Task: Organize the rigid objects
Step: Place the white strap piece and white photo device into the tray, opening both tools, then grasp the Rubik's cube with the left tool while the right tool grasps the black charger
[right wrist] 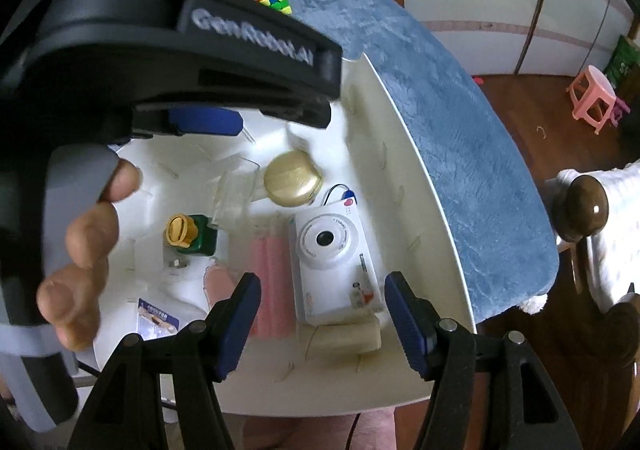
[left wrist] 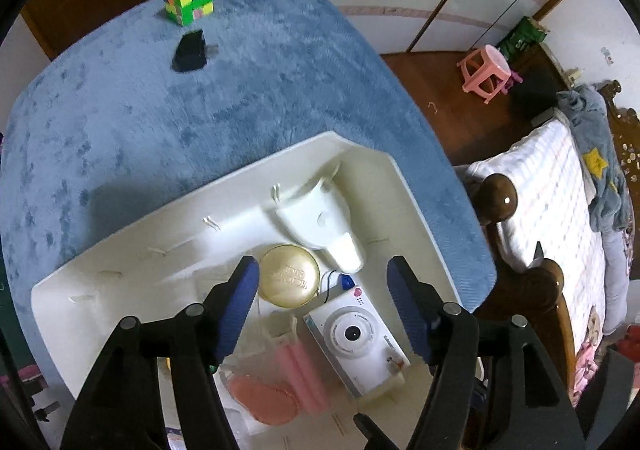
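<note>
Both the left gripper (left wrist: 322,302) and right gripper (right wrist: 322,312) hover wide and empty over the white camera (left wrist: 354,336) lying in the white tray (left wrist: 400,174), apparently gathered with a gold tin (left wrist: 289,275) just beyond, while the Rubik's cube (left wrist: 188,0) waits far past it.

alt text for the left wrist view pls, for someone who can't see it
The open, empty left claw hovers over a white organizer tray holding a white toy camera, a round gold tin, a pink case and a white plastic piece. Beyond it, on the blue plush cover, sit a Rubik's cube and a black charger plug.
</note>
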### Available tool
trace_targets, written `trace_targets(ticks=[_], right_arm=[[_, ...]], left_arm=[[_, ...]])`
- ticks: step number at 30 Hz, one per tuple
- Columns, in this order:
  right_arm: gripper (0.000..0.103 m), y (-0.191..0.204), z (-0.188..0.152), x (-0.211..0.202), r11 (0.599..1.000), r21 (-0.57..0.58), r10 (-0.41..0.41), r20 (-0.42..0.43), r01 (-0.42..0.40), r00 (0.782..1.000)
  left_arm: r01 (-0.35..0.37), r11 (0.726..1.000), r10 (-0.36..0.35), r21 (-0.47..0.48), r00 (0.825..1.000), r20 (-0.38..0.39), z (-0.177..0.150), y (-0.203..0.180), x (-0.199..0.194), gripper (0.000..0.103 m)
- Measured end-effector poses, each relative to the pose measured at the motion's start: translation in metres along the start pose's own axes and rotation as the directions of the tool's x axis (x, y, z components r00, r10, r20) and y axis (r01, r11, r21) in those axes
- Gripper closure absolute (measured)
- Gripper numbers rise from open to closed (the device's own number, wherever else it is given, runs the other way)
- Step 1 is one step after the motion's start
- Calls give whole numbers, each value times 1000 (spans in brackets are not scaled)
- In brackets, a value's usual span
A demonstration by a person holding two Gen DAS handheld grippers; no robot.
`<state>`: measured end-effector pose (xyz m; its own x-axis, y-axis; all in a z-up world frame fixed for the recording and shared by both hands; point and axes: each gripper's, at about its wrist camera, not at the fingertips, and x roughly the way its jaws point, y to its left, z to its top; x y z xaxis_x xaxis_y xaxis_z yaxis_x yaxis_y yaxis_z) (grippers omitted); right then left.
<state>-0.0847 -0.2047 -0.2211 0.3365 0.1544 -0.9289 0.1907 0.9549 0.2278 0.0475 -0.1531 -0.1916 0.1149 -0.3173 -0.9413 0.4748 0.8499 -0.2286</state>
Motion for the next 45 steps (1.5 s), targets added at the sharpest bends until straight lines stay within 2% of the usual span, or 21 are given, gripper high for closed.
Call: trace_targets(ticks=[6, 13, 17, 25, 27, 30, 32, 38, 41, 45], right_arm=[[38, -4, 0, -15, 1000, -24, 2, 10, -2, 1000], [38, 6, 14, -49, 991, -135, -10, 63, 18, 998], [38, 18, 27, -81, 980, -197, 0, 110, 22, 994], [38, 35, 61, -153, 961, -277, 62, 168, -14, 984], [38, 39, 70, -172, 955, -297, 60, 197, 1, 979], [31, 45, 87, -199, 947, -322, 69, 235, 10, 970], [26, 48, 96, -214, 941, -339, 80, 262, 13, 962], [25, 54, 139, -241, 905, -425, 124, 319, 25, 940], [25, 56, 167, -240, 869, -493, 151, 321, 29, 935], [22, 54, 210, -225, 814, -581, 186, 288, 16, 939]], left_arm=[[-26, 999, 23, 35, 997, 78, 0, -1, -36, 33], [-33, 999, 28, 25, 987, 160, 3, 9, -85, 33], [-43, 999, 38, 17, 971, 238, 4, 16, -124, 33], [-82, 997, 82, -14, 939, 333, 11, 36, -185, 33], [-93, 995, 96, -26, 931, 351, 14, 39, -195, 28], [-132, 990, 137, -40, 917, 375, 21, 44, -208, 28], [-159, 986, 165, -47, 909, 383, 28, 46, -214, 28], [-228, 971, 237, -71, 888, 394, 58, 47, -219, 28], [-235, 967, 254, -96, 887, 385, 82, 48, -216, 28], [-253, 955, 292, -152, 888, 356, 131, 52, -203, 28]])
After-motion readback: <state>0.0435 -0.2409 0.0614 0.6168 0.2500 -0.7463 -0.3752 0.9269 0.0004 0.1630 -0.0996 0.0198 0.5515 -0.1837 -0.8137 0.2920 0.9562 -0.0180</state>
